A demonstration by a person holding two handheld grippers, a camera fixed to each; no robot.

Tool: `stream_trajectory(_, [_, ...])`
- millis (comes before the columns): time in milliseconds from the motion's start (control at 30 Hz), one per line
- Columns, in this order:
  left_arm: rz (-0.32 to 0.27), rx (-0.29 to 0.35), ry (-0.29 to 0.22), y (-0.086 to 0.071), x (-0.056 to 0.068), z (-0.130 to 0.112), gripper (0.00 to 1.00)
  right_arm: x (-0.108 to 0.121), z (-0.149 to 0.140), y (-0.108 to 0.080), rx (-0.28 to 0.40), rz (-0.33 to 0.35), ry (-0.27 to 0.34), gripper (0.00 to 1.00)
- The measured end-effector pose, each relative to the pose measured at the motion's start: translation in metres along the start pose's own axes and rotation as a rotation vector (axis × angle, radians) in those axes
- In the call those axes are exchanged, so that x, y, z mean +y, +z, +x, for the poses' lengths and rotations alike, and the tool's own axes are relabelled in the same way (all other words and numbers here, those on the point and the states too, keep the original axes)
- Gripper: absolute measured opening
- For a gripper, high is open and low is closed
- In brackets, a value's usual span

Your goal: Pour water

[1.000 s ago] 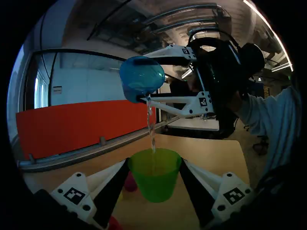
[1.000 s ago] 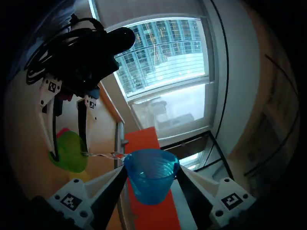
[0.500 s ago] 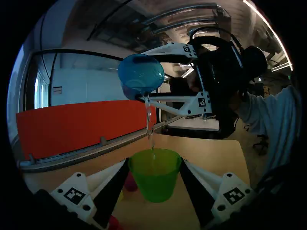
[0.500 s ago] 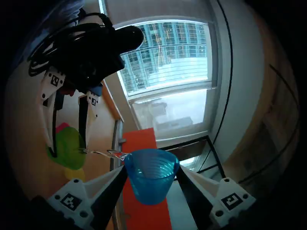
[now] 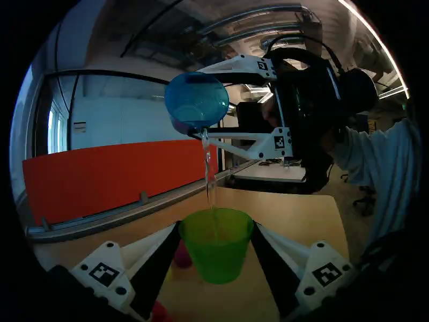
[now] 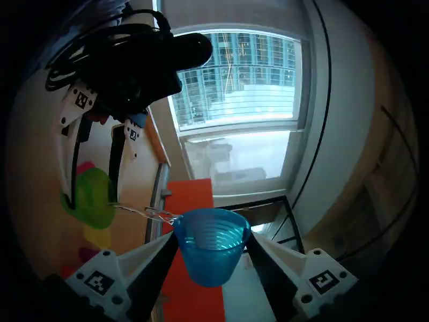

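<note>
Pouring step under way. Blue cup (image 5: 195, 102) clamped in right claw (image 6: 212, 236), tipped above green cup (image 5: 216, 255); thin water stream (image 5: 207, 172) is dropped into it. Green cup gripped upright in left claw (image 5: 215, 232), near worktop (image 5: 292, 209). Next: blue cup to be righted once emptied, green cup held level.

- No legible txt, nos. or brand names in either view.
- B/w marker squares (image 5: 103, 272) on left gripper (image 5: 216, 228) fingers, same on right gripper (image 6: 212, 236): patterns only, no letters.
- Small wall notice (image 5: 80, 126): too small to read.
</note>
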State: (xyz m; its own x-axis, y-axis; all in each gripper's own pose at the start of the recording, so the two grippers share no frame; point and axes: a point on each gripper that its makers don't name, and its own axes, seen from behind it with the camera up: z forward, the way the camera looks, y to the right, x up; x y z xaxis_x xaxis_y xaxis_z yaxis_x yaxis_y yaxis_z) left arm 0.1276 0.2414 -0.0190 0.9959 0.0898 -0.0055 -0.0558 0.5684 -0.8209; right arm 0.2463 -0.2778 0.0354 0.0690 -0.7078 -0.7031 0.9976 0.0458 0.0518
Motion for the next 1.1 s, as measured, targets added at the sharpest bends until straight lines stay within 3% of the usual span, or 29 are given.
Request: stream_trajectory(1100, [0.014,0.004,0.003,0.0034,-0.0031,0.0033,0.9,0.0017,0.01,0.0035,0.01,-0.028,-0.17,0.9])
